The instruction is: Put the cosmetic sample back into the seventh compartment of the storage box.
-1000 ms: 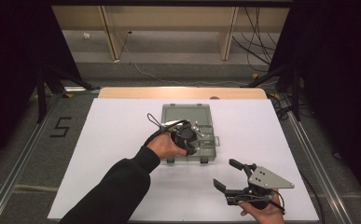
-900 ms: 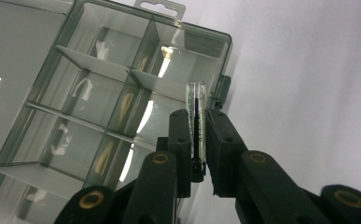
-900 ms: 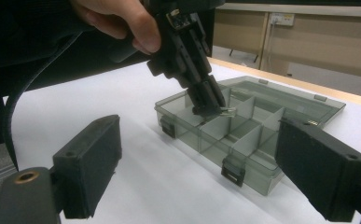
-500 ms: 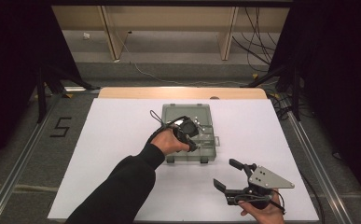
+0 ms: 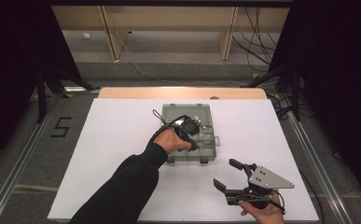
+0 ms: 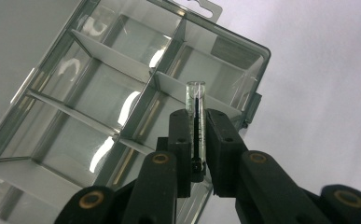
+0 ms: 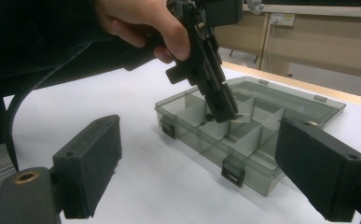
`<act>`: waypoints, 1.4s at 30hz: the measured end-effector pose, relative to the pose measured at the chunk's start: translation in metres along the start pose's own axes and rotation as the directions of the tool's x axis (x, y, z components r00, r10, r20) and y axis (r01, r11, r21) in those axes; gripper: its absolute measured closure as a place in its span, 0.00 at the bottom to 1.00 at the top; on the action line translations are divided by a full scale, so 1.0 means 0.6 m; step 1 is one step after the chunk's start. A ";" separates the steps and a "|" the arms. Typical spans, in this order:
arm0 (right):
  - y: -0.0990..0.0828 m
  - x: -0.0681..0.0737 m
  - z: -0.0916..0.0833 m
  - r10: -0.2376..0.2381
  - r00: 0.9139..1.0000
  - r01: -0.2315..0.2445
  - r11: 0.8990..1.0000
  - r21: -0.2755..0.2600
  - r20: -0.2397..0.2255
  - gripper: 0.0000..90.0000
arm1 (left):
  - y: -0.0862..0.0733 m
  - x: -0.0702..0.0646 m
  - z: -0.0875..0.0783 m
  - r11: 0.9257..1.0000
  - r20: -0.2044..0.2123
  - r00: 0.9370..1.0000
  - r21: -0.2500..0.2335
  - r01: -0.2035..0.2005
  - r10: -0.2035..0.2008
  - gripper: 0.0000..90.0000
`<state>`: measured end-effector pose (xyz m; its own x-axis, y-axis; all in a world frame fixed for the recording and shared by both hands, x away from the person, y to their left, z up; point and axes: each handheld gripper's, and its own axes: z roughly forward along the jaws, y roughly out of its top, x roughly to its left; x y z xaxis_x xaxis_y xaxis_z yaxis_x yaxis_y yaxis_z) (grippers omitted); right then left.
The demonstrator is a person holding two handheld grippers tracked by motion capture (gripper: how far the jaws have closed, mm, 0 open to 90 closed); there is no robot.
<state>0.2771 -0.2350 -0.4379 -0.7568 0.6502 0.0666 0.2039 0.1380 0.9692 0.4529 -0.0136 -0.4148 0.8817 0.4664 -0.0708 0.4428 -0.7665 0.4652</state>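
Left gripper [image 6: 197, 140] pinching a small clear vial [image 6: 196, 122] above an open compartment box [image 5: 206, 148] at centre frame.
Placing step: next, probably lower and release into a compartment; right gripper [image 5: 228, 175] waits spread, lower right.

Bright overhead light on white table [image 5: 122, 140]; surroundings dark. Glare spots on clear box [image 6: 99, 93]. Near jaws blurry, pics slightly soft.
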 end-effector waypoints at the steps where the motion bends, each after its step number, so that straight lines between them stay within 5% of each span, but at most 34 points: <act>1: -0.001 -0.001 0.001 -0.011 1.000 0.012 1.000 -0.006 0.004 0.18 | 0.000 0.000 0.001 1.000 -0.001 1.000 -0.005 0.003 -0.003 0.89; 23: 0.002 0.000 -0.003 -0.010 1.000 0.010 1.000 0.023 0.005 0.18 | 0.003 0.012 0.019 0.999 0.003 0.999 0.018 0.040 -0.040 0.87; 33: 0.001 -0.001 -0.001 -0.011 1.000 0.011 1.000 0.008 0.001 0.18 | 0.004 0.007 0.009 1.000 0.010 1.000 -0.001 0.027 -0.027 0.72; 42: 0.001 -0.003 0.001 -0.035 0.999 0.035 0.999 -0.012 0.007 0.18 | 0.006 -0.007 -0.004 0.998 0.015 0.999 -0.055 0.040 -0.039 0.45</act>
<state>0.2787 -0.2358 -0.4377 -0.7590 0.6503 0.0314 0.1700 0.1514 0.9737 0.4504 -0.0173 -0.4106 0.8663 0.4889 -0.1023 0.4677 -0.7220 0.5099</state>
